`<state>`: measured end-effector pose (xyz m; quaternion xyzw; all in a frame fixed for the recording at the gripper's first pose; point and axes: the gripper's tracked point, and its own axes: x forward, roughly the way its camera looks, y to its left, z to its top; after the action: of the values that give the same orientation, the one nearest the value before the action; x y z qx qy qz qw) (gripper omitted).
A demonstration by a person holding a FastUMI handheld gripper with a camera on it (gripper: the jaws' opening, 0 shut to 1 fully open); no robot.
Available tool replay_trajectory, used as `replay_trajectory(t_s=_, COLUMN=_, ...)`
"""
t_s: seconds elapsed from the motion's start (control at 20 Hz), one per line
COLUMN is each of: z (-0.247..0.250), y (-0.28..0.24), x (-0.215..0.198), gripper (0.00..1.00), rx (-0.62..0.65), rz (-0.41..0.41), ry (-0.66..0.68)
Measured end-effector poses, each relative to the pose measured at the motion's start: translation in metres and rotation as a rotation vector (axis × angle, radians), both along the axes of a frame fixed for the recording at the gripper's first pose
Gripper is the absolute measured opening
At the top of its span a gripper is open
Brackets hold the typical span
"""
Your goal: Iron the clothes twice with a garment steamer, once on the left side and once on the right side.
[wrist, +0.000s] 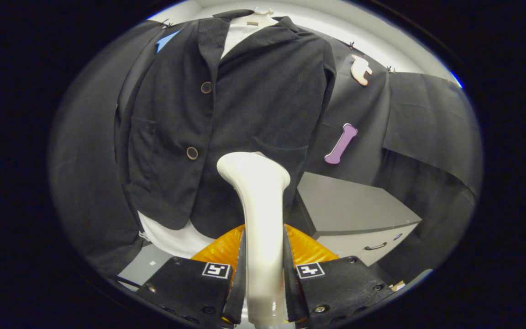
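A dark blazer (244, 105) with two brown buttons hangs on a hanger over a white shirt (176, 237), straight ahead of the fingers. My gripper (263, 269) is shut on the handle of a white garment steamer (258, 192). The steamer rises upright between the fingers, and its head sits in front of the blazer's lower right panel, near the pocket. Whether the head touches the cloth I cannot tell.
A grey cabinet (354, 210) with a drawer handle stands to the right, just beyond the fingers. An orange ribbed object (308, 249) lies behind the fingers at the steamer's base. Black cloth walls surround the blazer, and a small grey surface (146, 265) lies lower left.
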<state>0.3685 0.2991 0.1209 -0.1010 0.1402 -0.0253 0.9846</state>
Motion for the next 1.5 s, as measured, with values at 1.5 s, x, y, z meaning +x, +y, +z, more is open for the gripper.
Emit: replay_trajectory(t_s=1.5, z=-0.044, y=-0.001, x=-0.033, gripper=0.39, rx=0.024, rz=0.048, ry=0.086)
